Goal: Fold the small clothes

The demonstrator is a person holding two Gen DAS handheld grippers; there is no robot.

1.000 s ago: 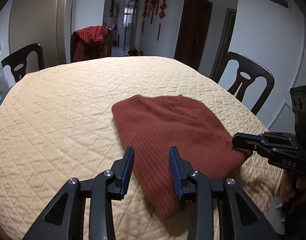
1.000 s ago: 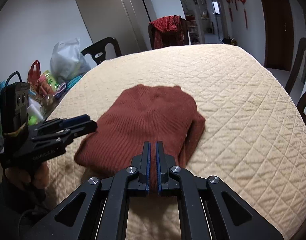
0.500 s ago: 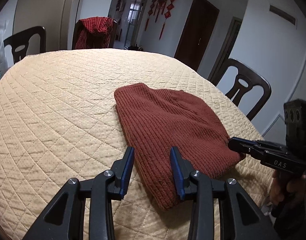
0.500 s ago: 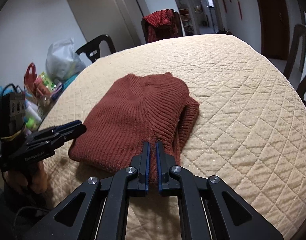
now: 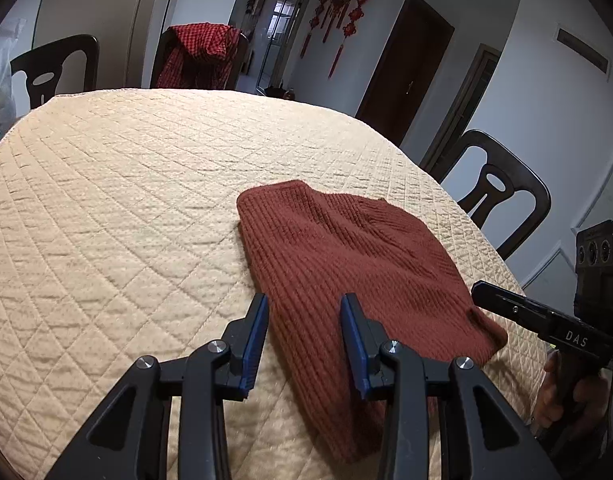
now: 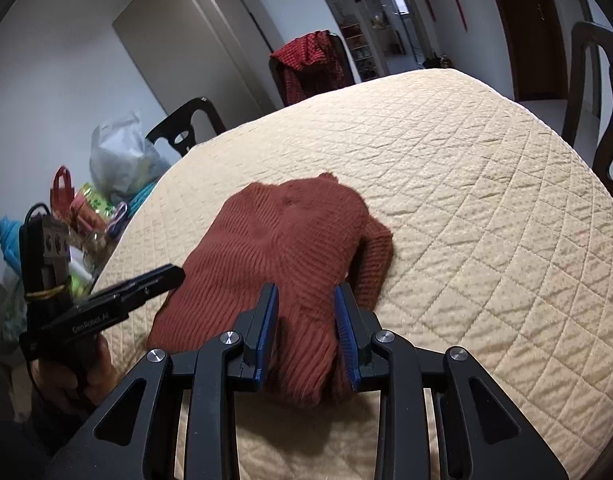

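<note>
Rust-red ribbed knit sweater [image 6: 290, 248], folded, lies on my quilted beige tablecloth [image 6: 486, 184] beneath both tools. Right gripper [image 6: 306, 334] has just been opening, jaws straddling its near hem; left gripper [image 5: 304, 344] spread over its edge. Dark wooden chairs [image 5: 502, 188] beyond.

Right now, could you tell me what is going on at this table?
A person is folding a rust-red knitted sweater on a table under a quilted beige cover, with a handheld gripper in each hand. The right gripper has just been opening its jaws over the near edge of the sweater; the knit lies between them, but they no longer pinch it. The left gripper is open too, over the sweater's other near edge, gripping nothing. The sweater lies folded into a compact bundle.
</note>
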